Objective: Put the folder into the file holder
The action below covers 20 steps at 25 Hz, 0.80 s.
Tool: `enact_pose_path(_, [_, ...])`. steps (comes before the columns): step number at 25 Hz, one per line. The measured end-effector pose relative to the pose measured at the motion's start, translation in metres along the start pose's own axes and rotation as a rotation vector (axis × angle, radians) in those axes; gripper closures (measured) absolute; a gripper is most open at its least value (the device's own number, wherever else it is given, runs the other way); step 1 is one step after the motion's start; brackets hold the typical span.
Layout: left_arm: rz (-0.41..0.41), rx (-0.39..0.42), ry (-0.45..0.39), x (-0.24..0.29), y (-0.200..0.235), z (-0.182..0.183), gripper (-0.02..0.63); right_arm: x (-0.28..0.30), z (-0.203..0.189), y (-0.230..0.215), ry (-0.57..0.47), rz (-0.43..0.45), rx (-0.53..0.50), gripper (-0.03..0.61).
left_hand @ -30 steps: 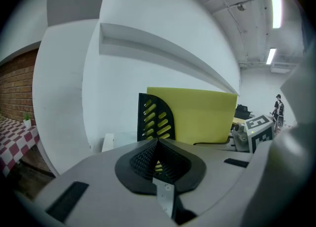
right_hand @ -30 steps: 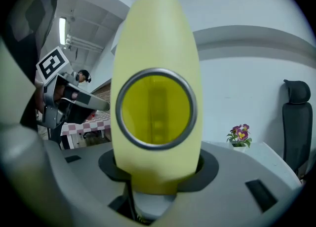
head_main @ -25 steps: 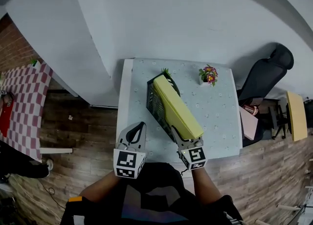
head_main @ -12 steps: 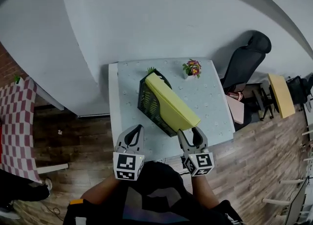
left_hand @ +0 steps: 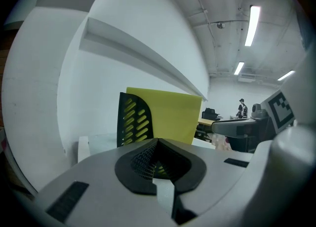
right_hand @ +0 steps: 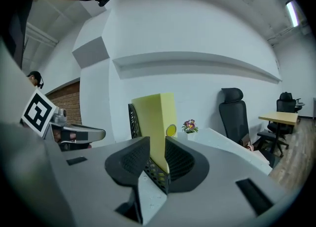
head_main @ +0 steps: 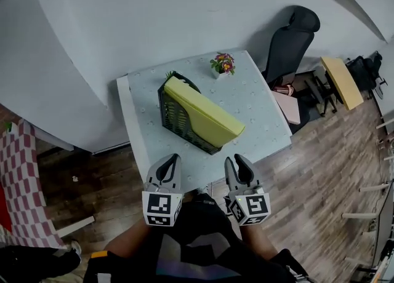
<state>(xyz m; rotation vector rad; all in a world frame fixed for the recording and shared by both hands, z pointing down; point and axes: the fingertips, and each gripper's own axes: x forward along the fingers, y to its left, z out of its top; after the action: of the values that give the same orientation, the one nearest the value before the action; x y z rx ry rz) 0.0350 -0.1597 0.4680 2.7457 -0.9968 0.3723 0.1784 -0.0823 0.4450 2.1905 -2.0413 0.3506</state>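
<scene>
Seems the putting-in step is done, as far as I can judge. The yellow folder stands on edge inside the black mesh file holder, rising above its walls, on the pale table.

Both claws hang short of the table's near edge, by the person's body and well apart from the holder. The right gripper has its jaws part-way apart and closing w/ nothing between them (the folder seen through the gap is far off). The left gripper has its jaws together, also empty.

Next move, prob. very little: maybe a nudge to seat the folder squarely, otherwise just set the tools down.
</scene>
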Motion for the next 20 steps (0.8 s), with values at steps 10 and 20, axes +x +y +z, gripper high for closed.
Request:
enact_pose_path(10, [-0.041, 0.040, 0.011, -0.010, -0.007, -0.008, 0.609, -0.012, -0.016, 0.017, 0.008, -0.024, 0.020, 0.537])
enact_pose_path(20, [-0.016, 0.045, -0.013, -0.016, 0.004, -0.001, 0.609, 0.000, -0.011, 0.026, 0.007, 0.003, 0.003, 0.537])
